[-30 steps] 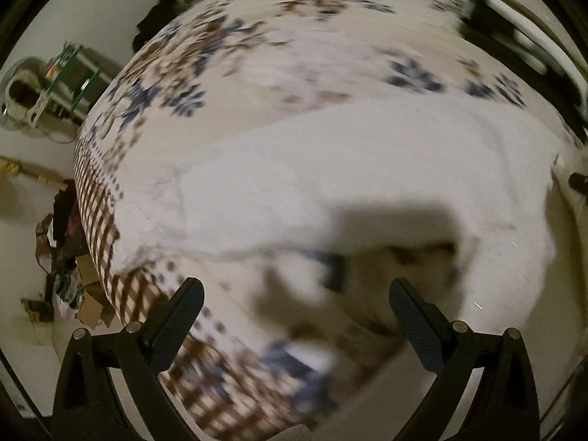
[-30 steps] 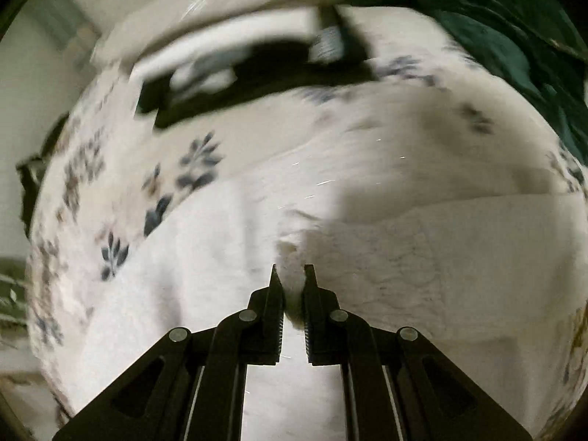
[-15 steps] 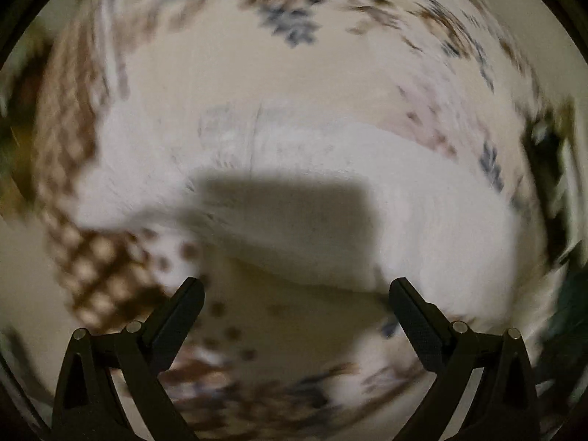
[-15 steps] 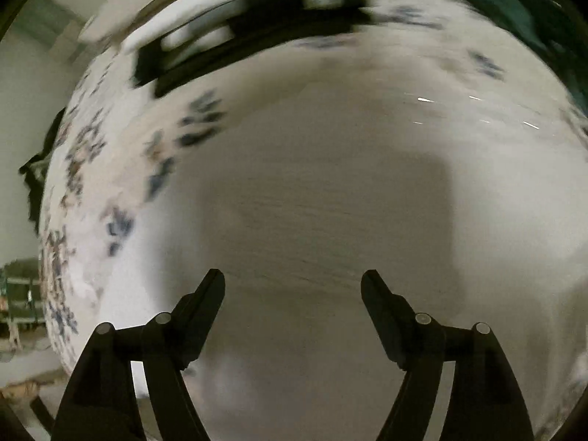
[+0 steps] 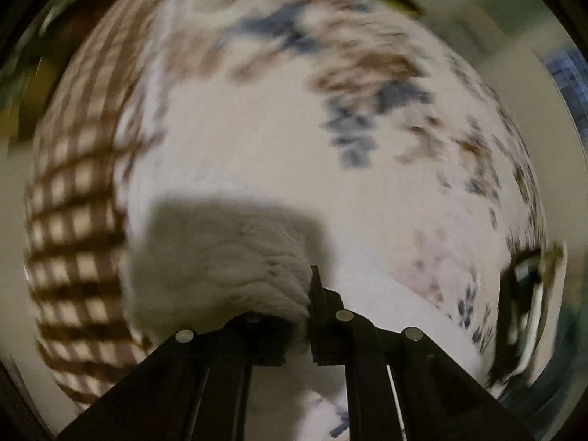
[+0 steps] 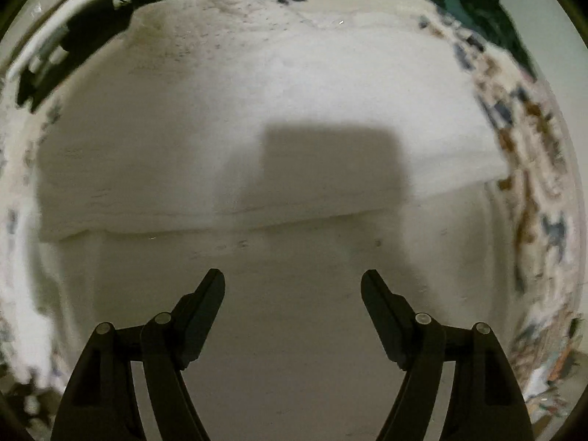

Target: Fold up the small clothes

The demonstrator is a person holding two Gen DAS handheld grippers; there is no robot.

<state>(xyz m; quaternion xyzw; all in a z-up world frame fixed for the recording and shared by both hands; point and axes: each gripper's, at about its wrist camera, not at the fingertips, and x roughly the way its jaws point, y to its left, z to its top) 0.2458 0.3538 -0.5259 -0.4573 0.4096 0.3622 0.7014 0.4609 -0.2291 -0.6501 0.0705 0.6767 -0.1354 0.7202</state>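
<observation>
Left gripper [image 5: 305, 294] fingers pinching white cloth [image 5: 228, 268]; right gripper [image 6: 293, 286] fingers spread; no legible writing.

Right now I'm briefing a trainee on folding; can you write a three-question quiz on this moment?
1. True or false: the left gripper is shut on the white cloth.
2. The right gripper is: A) shut on the cloth, B) open with nothing between its fingers, C) out of view.
3. What does the white cloth lie on?

Key:
1. True: fuzzy white fabric bunches at its closed tips.
2. B.
3. A floral bedspread with blue and brown flowers.
</observation>
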